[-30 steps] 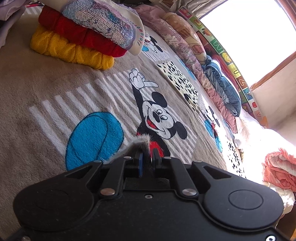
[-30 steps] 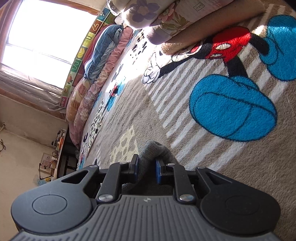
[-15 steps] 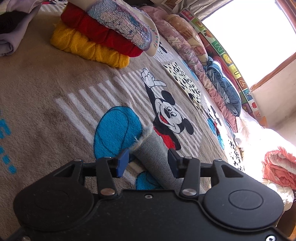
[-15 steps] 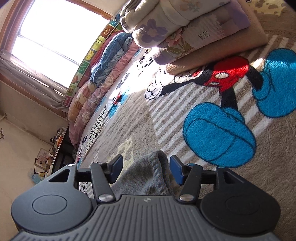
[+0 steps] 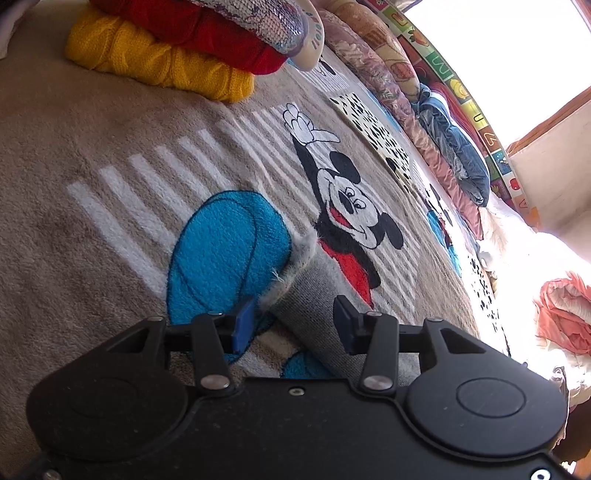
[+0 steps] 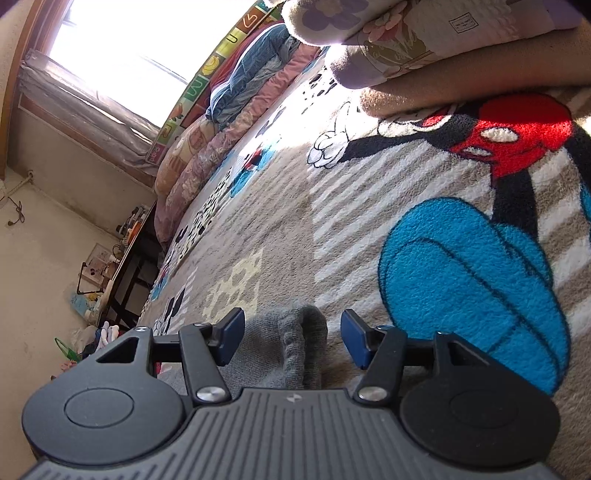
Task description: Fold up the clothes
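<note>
A grey knit garment lies on the Mickey Mouse blanket, its frayed corner pointing away from me. My left gripper straddles that corner; its jaws are closing, but the blue pads do not press the cloth. In the right wrist view the garment's ribbed hem lies on the same blanket. It sits between the pads of my right gripper, whose jaws are also closing with gaps on both sides of the hem.
A folded stack stands at the far left: yellow knit, red knit, sequined top. Rolled quilts line the window side. A pink garment heap lies at right. Folded bedding rests beyond the right gripper.
Both grippers were shut on the grey garment a second ago; both opened and let it down onto the blanket. The left one sank a little, and the right one rolled.
</note>
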`<state>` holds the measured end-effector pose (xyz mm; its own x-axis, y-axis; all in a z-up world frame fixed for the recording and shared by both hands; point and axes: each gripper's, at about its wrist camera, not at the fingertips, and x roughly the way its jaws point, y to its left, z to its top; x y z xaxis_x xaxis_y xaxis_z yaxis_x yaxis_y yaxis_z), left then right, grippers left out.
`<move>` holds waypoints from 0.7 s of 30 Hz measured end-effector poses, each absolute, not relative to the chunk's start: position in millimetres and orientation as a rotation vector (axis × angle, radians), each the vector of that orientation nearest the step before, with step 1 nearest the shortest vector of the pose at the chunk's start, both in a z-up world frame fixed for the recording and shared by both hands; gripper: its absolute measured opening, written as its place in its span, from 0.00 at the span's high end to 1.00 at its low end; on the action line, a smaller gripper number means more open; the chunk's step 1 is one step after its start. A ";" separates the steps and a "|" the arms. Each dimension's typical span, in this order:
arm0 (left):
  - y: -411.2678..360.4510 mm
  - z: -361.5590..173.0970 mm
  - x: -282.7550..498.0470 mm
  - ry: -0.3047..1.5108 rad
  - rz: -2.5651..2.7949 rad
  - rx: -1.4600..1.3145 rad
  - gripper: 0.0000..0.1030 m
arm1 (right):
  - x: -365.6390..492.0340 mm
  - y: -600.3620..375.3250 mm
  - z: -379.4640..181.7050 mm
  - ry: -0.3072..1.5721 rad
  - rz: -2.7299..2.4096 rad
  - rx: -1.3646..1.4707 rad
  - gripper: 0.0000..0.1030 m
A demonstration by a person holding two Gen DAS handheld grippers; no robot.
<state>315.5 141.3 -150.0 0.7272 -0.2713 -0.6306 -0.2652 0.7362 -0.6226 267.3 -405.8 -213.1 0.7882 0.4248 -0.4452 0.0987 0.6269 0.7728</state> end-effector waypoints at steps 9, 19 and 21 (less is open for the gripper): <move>128.5 -105.6 311.5 0.656 -0.029 -0.638 0.95 | 252.8 -404.9 -204.7 0.594 0.232 0.910 0.79; 135.2 -140.2 319.9 0.790 0.010 -0.552 0.73 | 260.0 -411.3 -217.9 0.675 0.183 0.896 0.70; 138.0 -139.3 324.1 0.784 0.005 -0.557 0.60 | 258.0 -411.8 -211.8 0.663 0.212 0.857 0.59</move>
<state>324.1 138.0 -139.3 0.7156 -0.1974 -0.6700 -0.2066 0.8564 -0.4731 258.0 -411.8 -211.8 0.7811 0.4281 -0.4545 0.0848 0.6484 0.7565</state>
